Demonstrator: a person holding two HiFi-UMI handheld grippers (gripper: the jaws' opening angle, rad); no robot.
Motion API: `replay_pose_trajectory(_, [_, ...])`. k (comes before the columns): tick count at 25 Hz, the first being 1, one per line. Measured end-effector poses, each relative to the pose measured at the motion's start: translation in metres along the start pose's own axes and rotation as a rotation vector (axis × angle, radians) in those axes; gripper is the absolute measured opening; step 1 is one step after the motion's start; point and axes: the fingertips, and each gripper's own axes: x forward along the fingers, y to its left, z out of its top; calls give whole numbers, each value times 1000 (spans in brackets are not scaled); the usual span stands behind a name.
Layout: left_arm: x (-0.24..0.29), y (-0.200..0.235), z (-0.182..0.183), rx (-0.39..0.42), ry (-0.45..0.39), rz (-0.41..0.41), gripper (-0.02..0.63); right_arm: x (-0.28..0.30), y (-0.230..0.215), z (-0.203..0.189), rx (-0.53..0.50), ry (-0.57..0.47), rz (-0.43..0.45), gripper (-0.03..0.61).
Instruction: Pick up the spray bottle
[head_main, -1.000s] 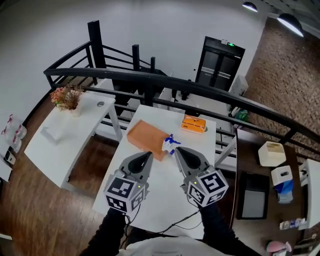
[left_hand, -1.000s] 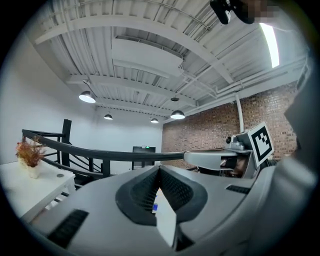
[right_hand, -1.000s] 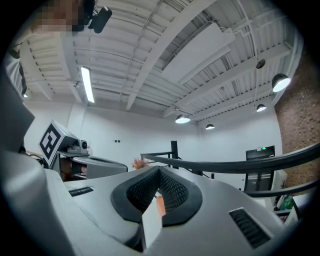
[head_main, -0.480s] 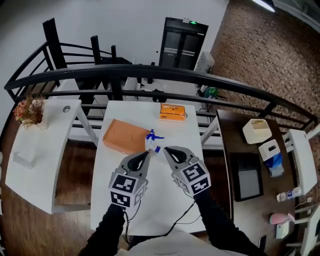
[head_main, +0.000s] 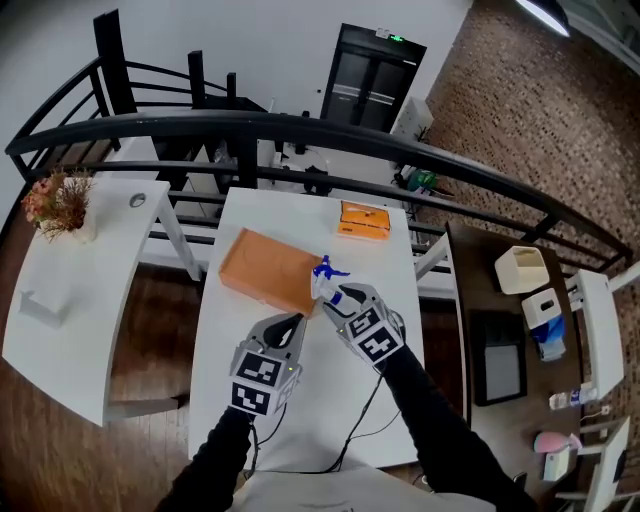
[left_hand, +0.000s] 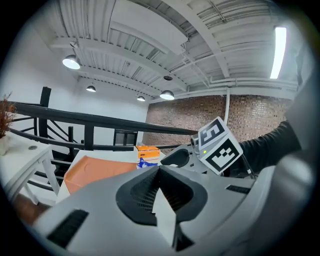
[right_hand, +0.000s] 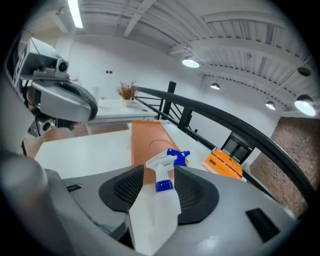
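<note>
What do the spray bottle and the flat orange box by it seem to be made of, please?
Spray bottle: likely plastic; milky, smooth body, glossy blue collar and nozzle. Flat box: probably cardboard; matte orange-brown face, faint pressed ring.

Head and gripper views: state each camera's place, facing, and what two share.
Head view: on the person's head, steeply down at white table; left gripper, right gripper show.
Left gripper view: rides that gripper, along its shut jaws toward black metal railing; right gripper shows.
Right gripper view: rides that gripper, along its opening jaws, white spray bottle with blue trigger between them.
Shared: all show the orange-brown rectangular tray.
</note>
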Motion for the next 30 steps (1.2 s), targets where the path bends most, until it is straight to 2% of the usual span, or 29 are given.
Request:
replay_pose_trajectory(4, [-2, 15, -3, -26, -1, -8, -9, 25, 0, -8, -99, 118, -18, 195])
replay_pose_trajectory(9, [-4, 25, -6, -46, -2, -25, -9, 52, 4, -17, -139, 225, -28, 195])
replay_pose_trajectory(11, [-7, 30, -8, -53, -3, -26, -9, 61, 4, -18, -146, 245, -42, 194])
replay_pose_trajectory(13, [-11, 34, -11, -59, -2, -23, -9, 64, 2, -16, -162, 255, -66, 153])
replay_pose_trajectory(18, [-24, 38, -17, -79, 3, -7, -9, 64, 6, -13, -168, 247, -65, 147])
replay_pose_trajectory(24, [-49, 33, -17, -73, -7, 11, -9, 36, 23, 10, -143, 157, -46, 146])
replay_pose_trajectory(27, [-66, 29, -16, -73, -12, 18, -9, 4, 30, 37, -90, 41, -54, 146])
replay_pose_trajectory(30, [-84, 19, -12, -62, -18, 13, -9, -39, 33, 59, 6, -97, -73, 146])
